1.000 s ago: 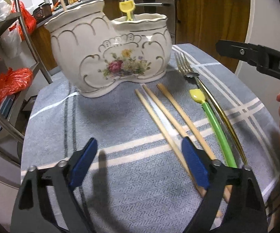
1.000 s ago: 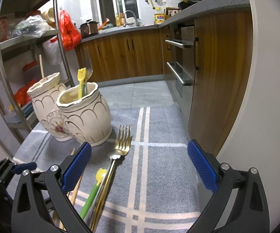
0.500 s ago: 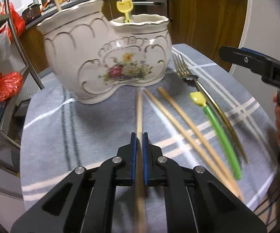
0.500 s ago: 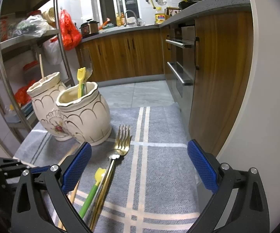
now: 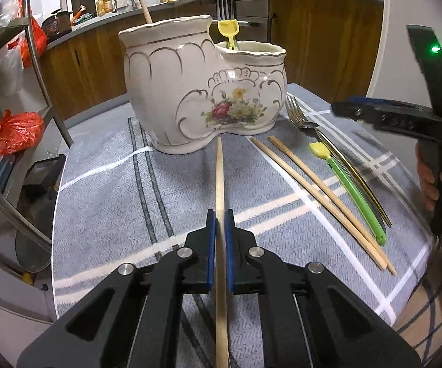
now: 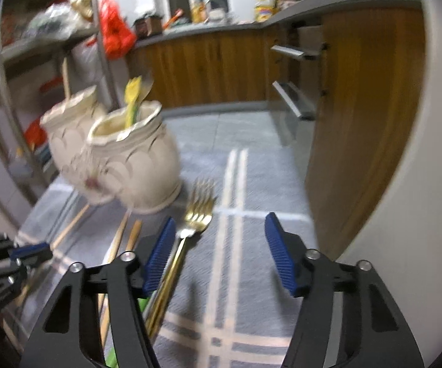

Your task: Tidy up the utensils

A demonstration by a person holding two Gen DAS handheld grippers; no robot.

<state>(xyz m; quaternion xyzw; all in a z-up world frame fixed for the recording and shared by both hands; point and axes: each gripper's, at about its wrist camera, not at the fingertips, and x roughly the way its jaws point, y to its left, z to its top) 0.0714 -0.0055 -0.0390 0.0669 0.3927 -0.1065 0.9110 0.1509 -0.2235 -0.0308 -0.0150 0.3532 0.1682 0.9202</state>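
Note:
My left gripper (image 5: pixel 220 239) is shut on a wooden chopstick (image 5: pixel 219 184) that points at the white flowered ceramic holder (image 5: pixel 202 92). The holder (image 6: pixel 122 156) has a chopstick in its tall half and a yellow-green spoon and a fork in its low half. Two more chopsticks (image 5: pixel 319 196), a green-handled spoon (image 5: pixel 352 196) and a gold fork (image 5: pixel 300 116) lie on the cloth to the right. My right gripper (image 6: pixel 217 245) hovers over the gold fork (image 6: pixel 197 211), its jaws closing with nothing between them; the fork's handle passes under the left finger.
A grey checked cloth (image 5: pixel 104 202) covers the small round table. A metal shelf rack (image 5: pixel 36 70) with red bags stands at the left, wooden kitchen cabinets (image 6: pixel 359 107) at the back and right. A hand (image 5: pixel 432 181) grips the right tool's handle.
My left gripper closed on a chopstick and swung it toward the holder. My right gripper's jaws have narrowed, and it dipped toward the gold fork.

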